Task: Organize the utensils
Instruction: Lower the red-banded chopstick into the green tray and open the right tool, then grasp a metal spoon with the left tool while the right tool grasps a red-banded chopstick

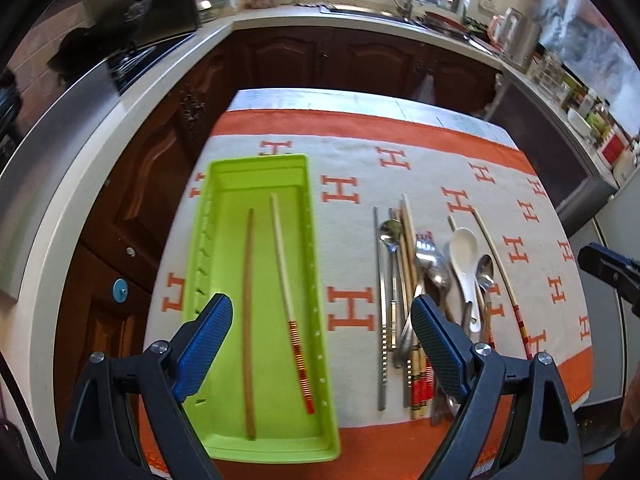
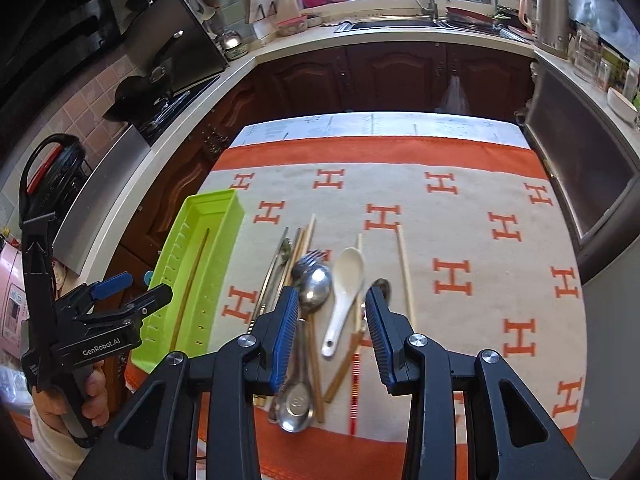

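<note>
A lime-green tray [image 1: 224, 208] lies at the left of the cloth and holds a brown chopstick [image 1: 249, 320] and a pale chopstick with a red-striped end [image 1: 286, 288]. My left gripper [image 1: 322, 344] hangs open above the tray's right rim, gripping nothing. To the right lies a pile of utensils: metal chopsticks [image 1: 382, 300], steel spoons [image 2: 316, 288], a fork [image 2: 308, 260], a white ceramic spoon [image 2: 346, 280] and wooden chopsticks [image 2: 404, 268]. My right gripper [image 2: 332, 332] hovers over this pile, its jaws partly apart and bare. A hand [image 2: 92, 392] holds the left gripper [image 2: 136, 289].
The table carries a white and orange cloth with an H pattern [image 2: 452, 276]. Dark wood cabinets [image 2: 360, 76] and a pale counter with a sink [image 2: 400, 24] wrap around the far side. A stove [image 2: 168, 108] stands at the left.
</note>
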`<state>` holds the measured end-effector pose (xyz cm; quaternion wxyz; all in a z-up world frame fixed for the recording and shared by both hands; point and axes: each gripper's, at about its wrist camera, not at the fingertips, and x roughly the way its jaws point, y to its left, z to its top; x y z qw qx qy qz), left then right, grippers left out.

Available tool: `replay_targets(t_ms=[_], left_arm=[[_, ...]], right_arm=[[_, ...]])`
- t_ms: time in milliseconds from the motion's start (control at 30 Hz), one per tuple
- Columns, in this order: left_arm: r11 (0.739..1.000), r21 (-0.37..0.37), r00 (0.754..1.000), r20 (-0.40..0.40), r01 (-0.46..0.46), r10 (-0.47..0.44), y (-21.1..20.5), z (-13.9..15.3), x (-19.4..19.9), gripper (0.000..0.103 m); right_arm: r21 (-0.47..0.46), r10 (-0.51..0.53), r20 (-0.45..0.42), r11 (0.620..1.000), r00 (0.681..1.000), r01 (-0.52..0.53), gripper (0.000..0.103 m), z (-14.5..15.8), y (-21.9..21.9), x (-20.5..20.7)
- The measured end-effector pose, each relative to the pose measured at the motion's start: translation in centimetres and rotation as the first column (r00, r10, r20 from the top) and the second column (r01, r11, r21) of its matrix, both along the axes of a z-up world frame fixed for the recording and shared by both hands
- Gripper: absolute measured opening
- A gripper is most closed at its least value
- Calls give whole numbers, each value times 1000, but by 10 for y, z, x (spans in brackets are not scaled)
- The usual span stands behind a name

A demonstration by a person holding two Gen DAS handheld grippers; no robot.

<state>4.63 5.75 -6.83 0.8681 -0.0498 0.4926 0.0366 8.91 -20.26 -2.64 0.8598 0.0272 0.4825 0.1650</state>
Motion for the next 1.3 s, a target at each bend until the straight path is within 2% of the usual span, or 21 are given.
replay_targets(t_ms=[133,267,467,600,667,733,800,967,1100,1200,1300], left_arm=[[997,19,997,-29,77,-76,-30,-5,10,89],[983,-20,981,-69,183,-184,-59,-23,14,89],[953,-87,953,-67,291,-297,-86,-55,8,89],[940,-133,945,-53,314,-323,-95,-71,7,88],[935,-171,945,-45,312,-324,-95,-78,8,82],[922,-231,944,-36,312,-329,-95,-83,11,66],[909,-271,941,-28,318,-337,-94,-88,14,56],[887,-314,932,-16,339,-362,-100,-98,17,43],[863,-360,925,3,354,-379,-100,-102,19,25],[850,-383,923,16,361,-385,-99,-103,21,22],[848,-384,922,24,365,-386,-99,-104,21,22]], right_arm=[[-22,-17,4,1000,1000,17,36,1,-23,5],[-11,-29,-32,1000,999,29,36,-11,-46,15],[35,-28,-100,999,995,32,36,-49,-64,18],[63,-28,-157,997,987,39,36,-80,-63,16],[73,-26,-176,997,984,39,36,-92,-65,16],[82,-23,-192,996,981,39,36,-103,-68,16],[88,-20,-204,995,979,38,36,-111,-70,17],[108,-19,-245,993,969,46,36,-132,-76,19],[117,-17,-268,992,963,50,35,-145,-79,22],[128,-12,-274,991,962,48,35,-150,-79,25],[131,-2,-275,991,962,39,35,-153,-76,28]])
